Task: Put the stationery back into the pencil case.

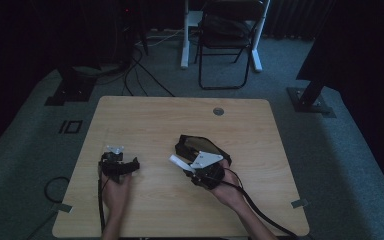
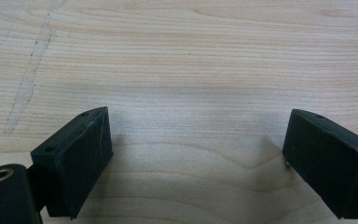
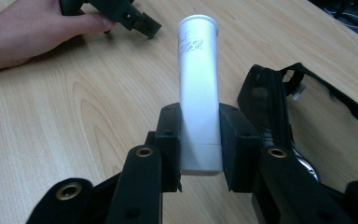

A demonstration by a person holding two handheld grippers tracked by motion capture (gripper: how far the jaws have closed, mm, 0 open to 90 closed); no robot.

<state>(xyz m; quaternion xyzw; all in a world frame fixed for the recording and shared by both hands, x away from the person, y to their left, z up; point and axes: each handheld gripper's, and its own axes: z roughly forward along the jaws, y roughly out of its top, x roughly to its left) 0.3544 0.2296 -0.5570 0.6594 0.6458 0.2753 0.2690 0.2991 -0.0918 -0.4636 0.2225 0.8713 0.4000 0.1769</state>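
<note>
A white plastic tube (image 3: 198, 93) with small print near its capped end is clamped at its lower part between the pads of my right gripper (image 3: 199, 140). It points away from that hand, above the wooden table (image 3: 74, 116). From above, the tube (image 1: 177, 161) sticks out to the left of the right gripper (image 1: 192, 170), close beside a black zip pouch (image 1: 200, 147). The pouch (image 3: 265, 107) lies open just right of the tube. My left gripper (image 1: 125, 167) rests low at the table's left. In its own view the left gripper (image 2: 198, 158) stands open over bare wood.
A round cable hole (image 1: 218, 111) sits near the table's far edge. A black folding chair (image 1: 225, 40) and floor cables (image 1: 140, 70) lie beyond the table. The person's other hand (image 3: 23, 28) lies on the wood at far left.
</note>
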